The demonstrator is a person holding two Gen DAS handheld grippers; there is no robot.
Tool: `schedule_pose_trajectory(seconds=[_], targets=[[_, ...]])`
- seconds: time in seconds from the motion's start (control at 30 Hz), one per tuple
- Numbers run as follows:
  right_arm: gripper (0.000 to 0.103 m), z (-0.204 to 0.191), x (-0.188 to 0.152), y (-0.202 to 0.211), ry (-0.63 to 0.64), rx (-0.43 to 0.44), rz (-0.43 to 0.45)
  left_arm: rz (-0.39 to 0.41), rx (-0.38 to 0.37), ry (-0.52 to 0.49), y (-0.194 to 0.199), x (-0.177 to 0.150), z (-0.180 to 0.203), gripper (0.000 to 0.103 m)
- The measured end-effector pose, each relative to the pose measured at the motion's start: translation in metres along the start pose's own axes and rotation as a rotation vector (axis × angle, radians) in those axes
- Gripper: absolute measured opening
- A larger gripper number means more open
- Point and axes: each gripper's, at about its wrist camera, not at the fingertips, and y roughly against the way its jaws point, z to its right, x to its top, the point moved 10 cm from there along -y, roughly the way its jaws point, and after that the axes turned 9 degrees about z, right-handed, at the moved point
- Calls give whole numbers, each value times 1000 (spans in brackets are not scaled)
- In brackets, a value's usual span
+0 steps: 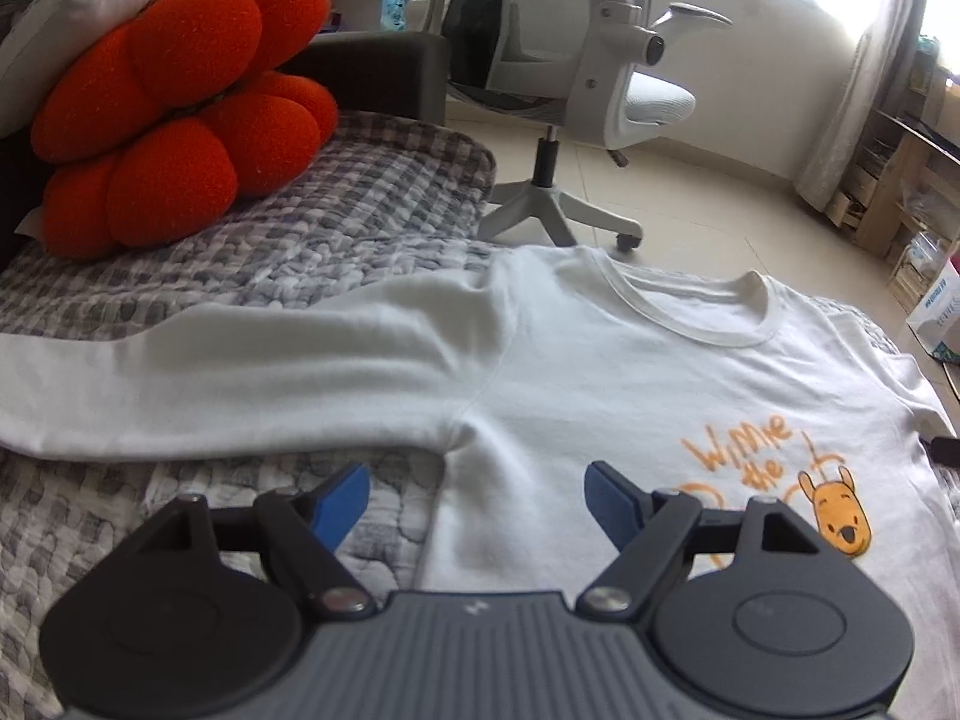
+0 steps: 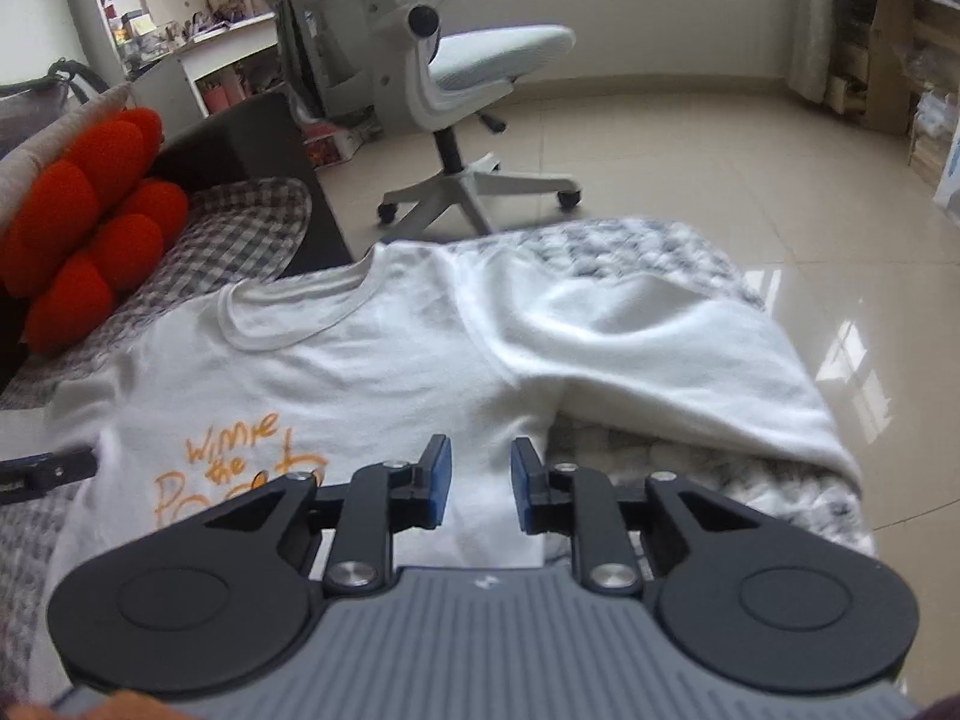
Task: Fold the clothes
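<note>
A soft matt white cotton long-sleeved shirt (image 1: 540,360) lies on a nubbly grey checked woven blanket (image 1: 336,222); at two o'clock, glossy beige floor tiles (image 2: 780,180).

Left wrist view sits low behind the left claw (image 1: 477,495), close over the shirt (image 1: 540,360), facing the collar with the sleeve stretching left of the claw. Right wrist view rides behind the right claw (image 2: 480,483), equally close, facing the same way. Both share the collar, print, orange cushion (image 1: 180,114) and chair (image 2: 456,78) beyond.
</note>
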Motion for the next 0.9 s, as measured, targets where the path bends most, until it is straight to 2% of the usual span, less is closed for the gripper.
schedule_pose_trajectory(seconds=[0.1,0.2,0.27,0.3,0.37,0.4,0.47,0.5,0.6,0.7,0.77,0.9], targets=[[14,-3,-12,-6,84,-12,-35,-65,-28,3,-9,-13,7,80],[14,2,-7,1,39,-13,-15,-65,-12,-10,-11,-13,5,80],[18,1,-4,8,30,-9,7,-65,-9,1,-10,-12,2,81],[26,5,-3,9,18,-16,14,-64,-13,12,-9,-11,0,81],[21,18,-1,9,-18,-43,20,-62,-10,16,-8,-12,-1,81],[13,25,0,9,-37,-56,23,-64,-6,13,-9,-12,-1,81],[13,38,2,10,-73,-82,29,-66,-1,7,-10,-13,-2,83],[13,44,3,10,-91,-96,32,-65,2,4,-11,-13,-2,83],[23,64,6,10,-146,-135,41,-61,21,1,-11,-11,-6,84],[24,84,9,11,-200,-175,51,-60,43,4,-13,-10,-11,84],[26,115,10,15,-358,-193,80,-60,52,9,-13,-10,-14,84],[43,184,5,27,-732,-211,151,-60,52,23,-12,-10,-16,85]])
